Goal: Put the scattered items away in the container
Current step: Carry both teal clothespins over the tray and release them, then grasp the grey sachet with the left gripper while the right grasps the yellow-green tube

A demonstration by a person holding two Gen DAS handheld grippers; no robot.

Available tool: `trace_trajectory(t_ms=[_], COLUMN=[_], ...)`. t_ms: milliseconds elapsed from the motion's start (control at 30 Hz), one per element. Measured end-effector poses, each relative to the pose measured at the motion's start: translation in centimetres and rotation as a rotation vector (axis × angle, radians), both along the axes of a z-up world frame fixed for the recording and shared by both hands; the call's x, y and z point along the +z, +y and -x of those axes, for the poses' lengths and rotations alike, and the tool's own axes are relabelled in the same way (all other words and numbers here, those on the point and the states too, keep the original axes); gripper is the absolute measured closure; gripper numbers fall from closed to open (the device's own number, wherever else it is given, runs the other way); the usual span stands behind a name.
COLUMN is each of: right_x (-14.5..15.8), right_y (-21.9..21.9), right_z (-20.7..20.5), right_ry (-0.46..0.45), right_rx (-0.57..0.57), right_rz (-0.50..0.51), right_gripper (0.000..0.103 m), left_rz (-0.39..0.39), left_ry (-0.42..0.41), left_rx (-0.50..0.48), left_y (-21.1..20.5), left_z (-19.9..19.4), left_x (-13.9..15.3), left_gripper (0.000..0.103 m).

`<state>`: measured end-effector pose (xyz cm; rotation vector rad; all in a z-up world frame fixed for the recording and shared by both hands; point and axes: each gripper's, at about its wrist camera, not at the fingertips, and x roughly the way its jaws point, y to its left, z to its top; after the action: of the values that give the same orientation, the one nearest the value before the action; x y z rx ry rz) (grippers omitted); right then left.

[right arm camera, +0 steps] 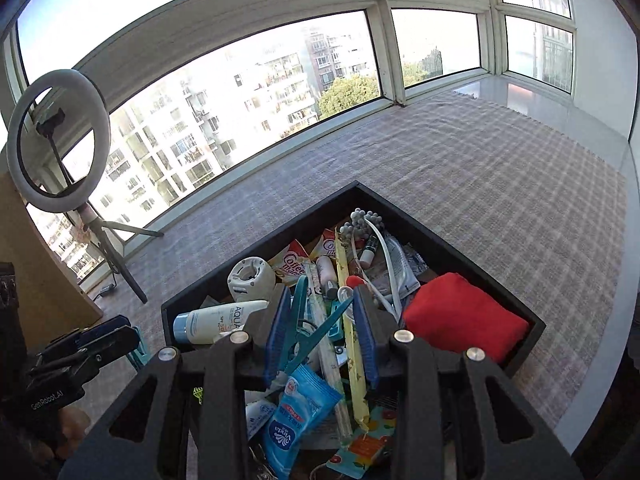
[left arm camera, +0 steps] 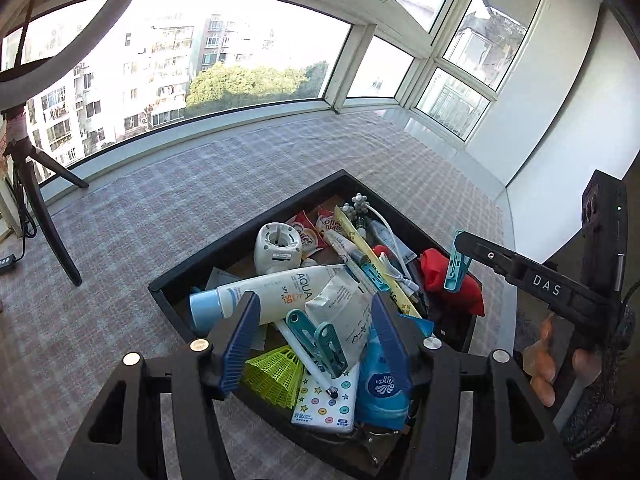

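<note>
A black tray point(left arm camera: 256, 222) on the checked cloth is full of small items: a white sunscreen tube point(left arm camera: 272, 294), a blue tissue pack point(left arm camera: 382, 390), a red cloth point(left arm camera: 444, 280). My left gripper point(left arm camera: 316, 332) hovers over its near side, jaws open, with a teal clothespin point(left arm camera: 320, 342) between the blue pads, touching neither. My right gripper point(right arm camera: 322, 330) is over the tray point(right arm camera: 452, 246) too, with a teal clothespin point(right arm camera: 308, 330) between its pads; in the left wrist view its tip point(left arm camera: 460, 258) pinches that pin point(left arm camera: 454, 270) above the red cloth.
A ring light on a tripod point(right arm camera: 60, 140) stands at the left by the window. A cardboard box point(right arm camera: 44, 264) is at the far left. The checked cloth point(left arm camera: 200, 184) covers the table around the tray. The table's pale edge point(right arm camera: 624, 280) runs along the right.
</note>
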<state>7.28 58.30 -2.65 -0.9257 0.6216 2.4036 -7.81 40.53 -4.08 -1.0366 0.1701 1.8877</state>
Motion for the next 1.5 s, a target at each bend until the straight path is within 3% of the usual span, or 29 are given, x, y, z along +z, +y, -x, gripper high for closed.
trace_trajectory(t_ms=[33, 100, 233, 433, 733, 900, 1133, 1200, 1267, 1300, 1500], right_x=[0.1, 0.6, 1.0, 0.9, 1.1, 1.0, -0.3, -1.0, -1.8, -2.0, -3.8], right_y=[0.2, 0.3, 0.3, -0.3, -4.4, -10.1, -22.8, -26.7, -30.7, -33.1, -45.8], right_z=[-0.2, -0.9, -1.5, -0.8, 3.1, 7.6, 15.6, 17.9, 20.2, 21.1, 24.8], right_ry=[-0.012, 0.005, 0.020, 0.025, 0.019, 0.005, -0.007, -0.028, -0.055, -0.058, -0.097], right_rx=[-0.024, -0.067, -0.092, -0.063, 0.113, 0.302, 0.647, 0.741, 0.833, 0.897, 1.414], right_rz=[-0.009, -0.042, -0.084, -0.052, -0.055, -0.071, -0.105, -0.066, -0.021, -0.047, -0.380], right_gripper=[0.047, 0.034, 0.033, 0.033, 0.033, 0.033, 0.033, 0.033, 0.033, 0.033, 0.033], left_rz=[0.005, -0.001, -0.002, 0.005, 0.017, 0.071, 0.204, 0.232, 0.265, 0.284, 0.426], left_ry=[0.013, 0.032, 0.059, 0.084, 0.118, 0.142, 0.103, 0.076, 0.081, 0.084, 0.149], left_rx=[0.005, 0.006, 0.019, 0.060, 0.154, 0.316, 0.633, 0.695, 0.702, 0.680, 0.438], left_y=[0.2, 0.1, -0.9, -3.5, -8.9, -17.5, -34.8, -39.5, -42.9, -44.0, -46.0], left_z=[-0.1, -0.2, -0.1, 0.4, 1.8, 4.2, 7.7, 8.7, 9.5, 9.8, 11.8], left_x=[0.2, 0.5, 0.9, 1.1, 1.5, 0.4, -4.0, -5.4, -6.4, -6.8, -8.4], left_gripper=[0.026, 0.026, 0.026, 0.027, 0.029, 0.029, 0.028, 0.029, 0.029, 0.029, 0.028])
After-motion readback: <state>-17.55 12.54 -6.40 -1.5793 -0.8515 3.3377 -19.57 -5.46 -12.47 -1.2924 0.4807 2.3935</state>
